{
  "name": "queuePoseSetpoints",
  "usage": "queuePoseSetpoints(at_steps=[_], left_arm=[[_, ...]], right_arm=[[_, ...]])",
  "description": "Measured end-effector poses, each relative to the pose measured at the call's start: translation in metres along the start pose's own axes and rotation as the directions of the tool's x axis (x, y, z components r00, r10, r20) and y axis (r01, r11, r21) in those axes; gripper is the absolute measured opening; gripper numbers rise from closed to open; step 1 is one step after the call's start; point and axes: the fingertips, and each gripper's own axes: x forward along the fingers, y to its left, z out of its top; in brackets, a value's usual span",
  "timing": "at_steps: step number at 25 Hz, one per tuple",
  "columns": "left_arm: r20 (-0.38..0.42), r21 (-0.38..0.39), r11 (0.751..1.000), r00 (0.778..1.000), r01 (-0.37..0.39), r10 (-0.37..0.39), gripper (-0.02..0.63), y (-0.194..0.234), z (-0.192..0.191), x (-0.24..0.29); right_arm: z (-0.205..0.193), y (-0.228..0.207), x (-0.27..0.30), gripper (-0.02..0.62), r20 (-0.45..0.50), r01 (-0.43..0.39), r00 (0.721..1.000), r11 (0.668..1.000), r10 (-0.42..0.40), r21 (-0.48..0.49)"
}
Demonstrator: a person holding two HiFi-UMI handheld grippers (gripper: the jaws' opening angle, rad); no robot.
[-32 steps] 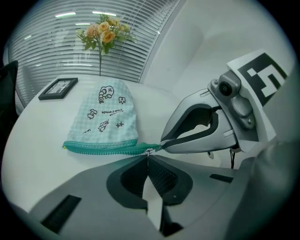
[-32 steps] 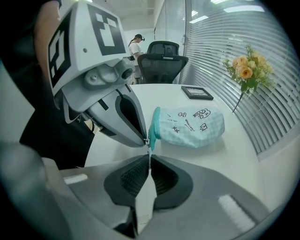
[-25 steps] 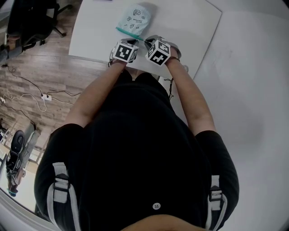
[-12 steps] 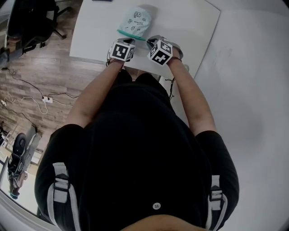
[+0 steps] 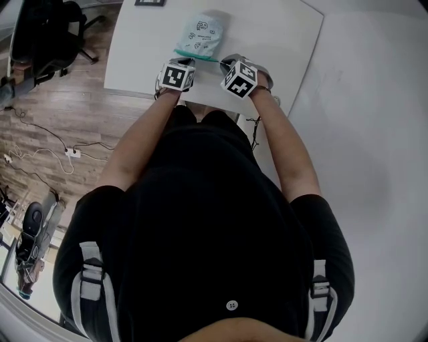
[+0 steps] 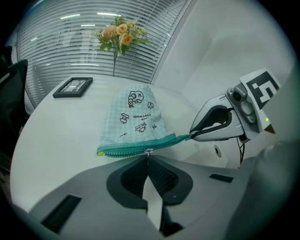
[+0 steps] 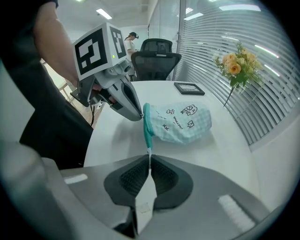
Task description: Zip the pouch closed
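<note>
Pouch lies ahead, pinched by left claw and right claw.

Everything is bright and even: ceiling strips glow overhead and pale light comes through the blinds, leaving only a soft shadow beside the pouch on the white tabletop. My wide lenses bow straight lines and darken the corners, and my left claw and right claw blur up close.

No legible text anywhere; tiny print on the pouch unreadable
</note>
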Motion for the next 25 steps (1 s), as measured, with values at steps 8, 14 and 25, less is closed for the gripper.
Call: queuePoseSetpoints(at_steps=[8,14,25], left_arm=[[-0.004,-0.012,1.0,1.0,-0.028,0.028,0.008,0.017,0.0,-0.002],[-0.004,-0.02,0.998,0.999,-0.051,0.051,0.009,0.019,0.001,-0.003],[-0.004,-0.046,0.996,0.997,-0.082,0.082,0.009,0.04,0.0,-0.004]], right_arm=[[-0.002,-0.007,0.0,0.023,-0.012,0.012,1.0,1.0,-0.012,0.011],[-0.011,-0.011,-0.006,0.023,-0.015,0.019,1.0,1.0,-0.018,0.016],[-0.019,-0.02,-0.004,0.023,-0.027,0.025,0.999,0.999,-0.024,0.029]])
